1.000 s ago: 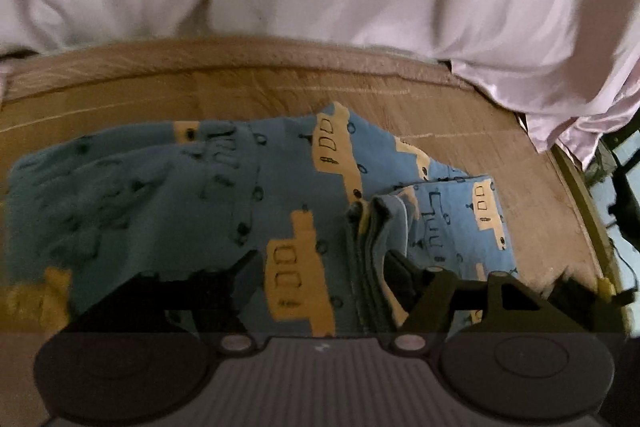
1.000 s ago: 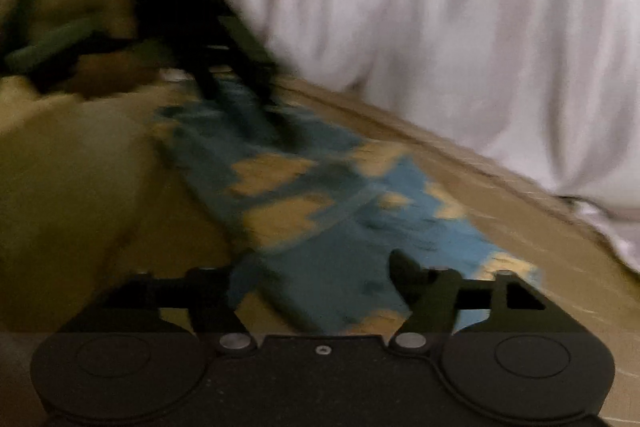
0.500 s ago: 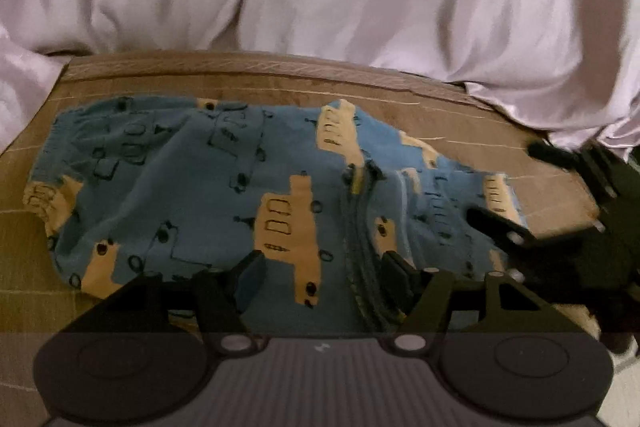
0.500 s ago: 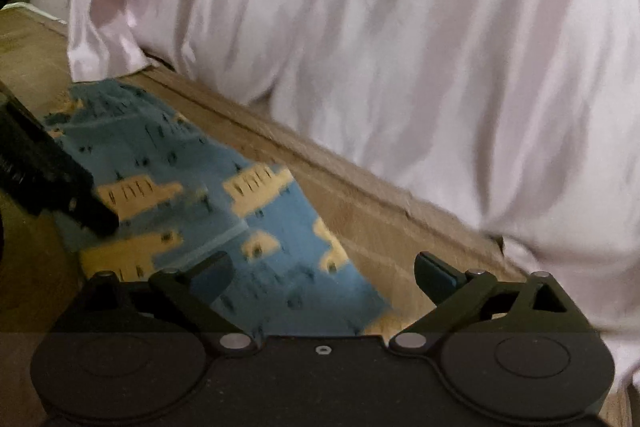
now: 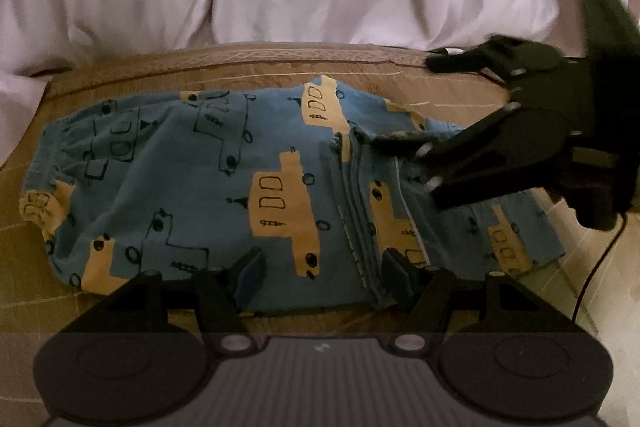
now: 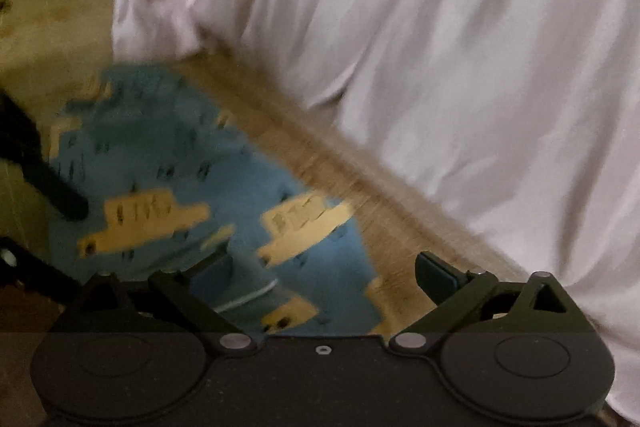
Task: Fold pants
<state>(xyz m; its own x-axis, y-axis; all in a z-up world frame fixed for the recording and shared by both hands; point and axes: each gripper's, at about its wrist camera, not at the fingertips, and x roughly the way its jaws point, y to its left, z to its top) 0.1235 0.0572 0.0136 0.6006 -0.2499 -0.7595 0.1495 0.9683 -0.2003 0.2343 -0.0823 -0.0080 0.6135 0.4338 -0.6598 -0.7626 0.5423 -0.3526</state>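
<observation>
Lying folded on the brown bench (image 5: 460,87), blue pants (image 5: 192,179) with both grippers spread wide and gripping nothing, left gripper (image 5: 324,273) hovering at the near hem, right gripper (image 6: 324,273) above the other end, probably lining up another fold.

Pants (image 5: 240,179) lie flat (truck print) on bed (image 5: 280,71).
</observation>
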